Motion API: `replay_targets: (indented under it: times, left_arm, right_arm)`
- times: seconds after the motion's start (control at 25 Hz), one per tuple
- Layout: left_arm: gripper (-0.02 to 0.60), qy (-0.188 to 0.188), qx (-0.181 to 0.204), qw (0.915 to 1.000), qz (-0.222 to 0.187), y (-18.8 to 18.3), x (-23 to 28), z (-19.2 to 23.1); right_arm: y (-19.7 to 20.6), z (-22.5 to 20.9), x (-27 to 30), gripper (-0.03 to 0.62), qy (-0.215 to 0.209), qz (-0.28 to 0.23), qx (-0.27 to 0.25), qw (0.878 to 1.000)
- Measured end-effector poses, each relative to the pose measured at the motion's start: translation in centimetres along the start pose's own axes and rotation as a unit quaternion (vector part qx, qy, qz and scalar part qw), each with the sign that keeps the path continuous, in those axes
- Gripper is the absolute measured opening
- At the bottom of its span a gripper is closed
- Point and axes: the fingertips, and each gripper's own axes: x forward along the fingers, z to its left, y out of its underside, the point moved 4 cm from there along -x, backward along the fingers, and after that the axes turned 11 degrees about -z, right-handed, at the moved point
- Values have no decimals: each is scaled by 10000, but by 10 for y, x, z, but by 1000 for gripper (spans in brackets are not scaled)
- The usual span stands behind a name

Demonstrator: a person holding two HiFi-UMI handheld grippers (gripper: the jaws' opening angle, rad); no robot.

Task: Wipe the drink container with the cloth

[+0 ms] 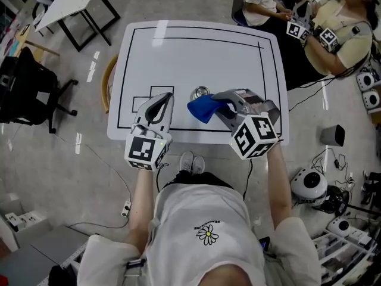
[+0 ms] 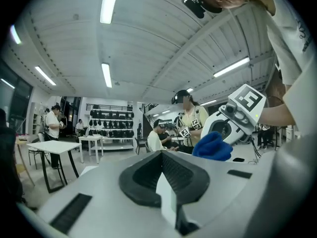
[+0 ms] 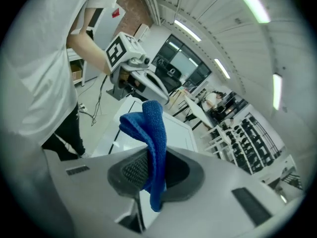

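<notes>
The container (image 1: 200, 93) stands on the table (image 1: 238, 58) at mid-frame in the head view, just above the cloth (image 1: 204, 108) and between the two gripper noses. From this steep angle I see only its round top: small, shiny, bare metal with a bright rim. I cannot tell its height or whether it is capped or full.

I judge it stiff and smooth, so slippery under hard pads, and light enough to skid or tip if the cloth drags on it with nothing steadying it. I would take it across the body, low on the side wall, with the free gripper. The grip should be firm but not crushing, in case the wall is thin.

The cloth is soft, deep blue and nubbly like microfibre. It bunches in folds and hangs limp, so it should wrap the curve easily. It needs a bite well inside the fabric, not at a corner.

The right gripper (image 3: 148, 170) is clamped on that cloth. One fold stands up ahead of the jaws and a tail hangs below them. The left gripper (image 2: 162, 157) has its jaws together with nothing between them. It sits at lower left of the table in the head view, apart from the container.
</notes>
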Motion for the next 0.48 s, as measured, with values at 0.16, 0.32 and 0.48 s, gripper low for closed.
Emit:
replay_targets:
  times: [0.16,0.32,0.48]
  left_arm:
    - [0,-197,260,9985,-441,-46,19,6]
    - [0,-546,519,9941,-783,-91,28,12]
    - [0,-766,616,9895,-1060,-124,27,9]
  right_arm:
    - [-21,-49,-33,43,1208,-493,193,9913]
    - [-43,-81,-66,43,2326,-998,634,9653]
    - [-53,-95,-97,43,3436,-1767,1074,9161]
